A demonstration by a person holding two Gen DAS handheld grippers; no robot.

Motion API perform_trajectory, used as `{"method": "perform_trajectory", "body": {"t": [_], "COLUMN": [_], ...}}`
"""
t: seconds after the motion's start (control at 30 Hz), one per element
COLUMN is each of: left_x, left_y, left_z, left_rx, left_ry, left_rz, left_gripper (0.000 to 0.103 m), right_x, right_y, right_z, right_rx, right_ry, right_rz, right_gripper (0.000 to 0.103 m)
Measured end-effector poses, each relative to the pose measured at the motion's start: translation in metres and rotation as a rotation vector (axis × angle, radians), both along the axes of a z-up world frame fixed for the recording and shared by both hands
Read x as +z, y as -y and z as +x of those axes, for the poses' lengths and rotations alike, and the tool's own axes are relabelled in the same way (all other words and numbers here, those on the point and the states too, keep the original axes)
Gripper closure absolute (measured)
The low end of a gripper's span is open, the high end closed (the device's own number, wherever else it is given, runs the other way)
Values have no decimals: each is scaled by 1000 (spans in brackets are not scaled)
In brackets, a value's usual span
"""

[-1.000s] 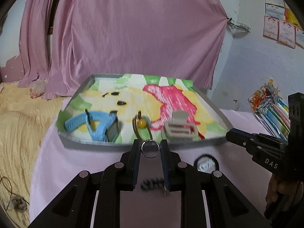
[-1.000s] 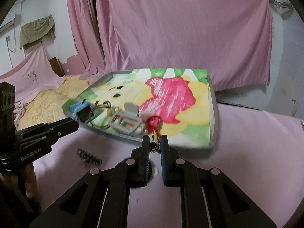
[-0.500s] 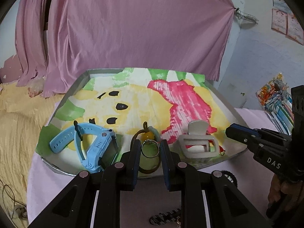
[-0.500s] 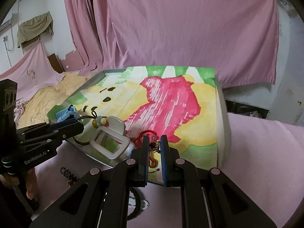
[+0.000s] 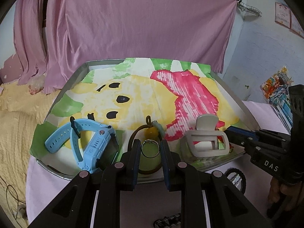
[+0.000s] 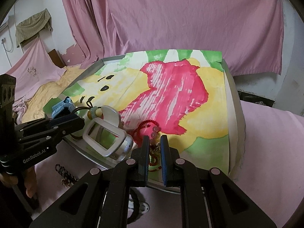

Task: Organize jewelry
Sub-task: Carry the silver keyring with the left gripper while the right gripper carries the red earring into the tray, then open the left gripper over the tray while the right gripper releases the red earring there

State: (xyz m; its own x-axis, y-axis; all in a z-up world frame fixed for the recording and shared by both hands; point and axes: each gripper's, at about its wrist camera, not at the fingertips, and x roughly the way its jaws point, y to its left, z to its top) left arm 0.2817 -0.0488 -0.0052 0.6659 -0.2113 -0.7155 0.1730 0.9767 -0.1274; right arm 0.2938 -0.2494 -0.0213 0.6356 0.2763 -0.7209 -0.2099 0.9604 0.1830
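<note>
The left hand-held gripper (image 5: 150, 148) clasps a ring (image 5: 150, 148) above the tray (image 5: 62, 91)'s near edge, by the watch (image 5: 91, 142). Only the right view shows the right hand-held gripper (image 6: 154, 152) pinching a red bracelet (image 6: 146, 127) beside the clip (image 6: 106, 134).

**Camera Placement: Two Wrist Fisheyes**

Each camera sits behind its gripper fingers, looking forward and slightly down at close range. The left view faces the near edge of the shallow metal tray (image 5: 62, 93) lined with painted yellow-and-red paper. The right view faces the tray (image 6: 230, 87) from farther right. Both share the white rectangular hair claw (image 5: 207, 142) (image 6: 106, 136).
</note>
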Motion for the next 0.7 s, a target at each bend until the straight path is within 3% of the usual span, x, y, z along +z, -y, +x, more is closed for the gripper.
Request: {"method": "perform_trajectory", "body": {"t": [0.4,0.5,0.57,0.7], "left_x": [1,3,5,11], "left_y": [0,0,-2,-5], "left_z": [-2,-6,-9,-16], "left_rx": [-7,-7,-6,5], "left_ry": [10,17,26,54], "left_rz": [-2,-14,-32,-52], "left_gripper": [82,71,56,55], "right_x": [1,5,8,15], "right_y": [2,6,9,15], "right_z": [-2,-7,-11,-21], "right_rx": [-13,-41,-55,-90], "right_ry": [15,36,53,93], "right_rz": [-4,-5,1,10], "right_gripper": [90,79,62,61]}}
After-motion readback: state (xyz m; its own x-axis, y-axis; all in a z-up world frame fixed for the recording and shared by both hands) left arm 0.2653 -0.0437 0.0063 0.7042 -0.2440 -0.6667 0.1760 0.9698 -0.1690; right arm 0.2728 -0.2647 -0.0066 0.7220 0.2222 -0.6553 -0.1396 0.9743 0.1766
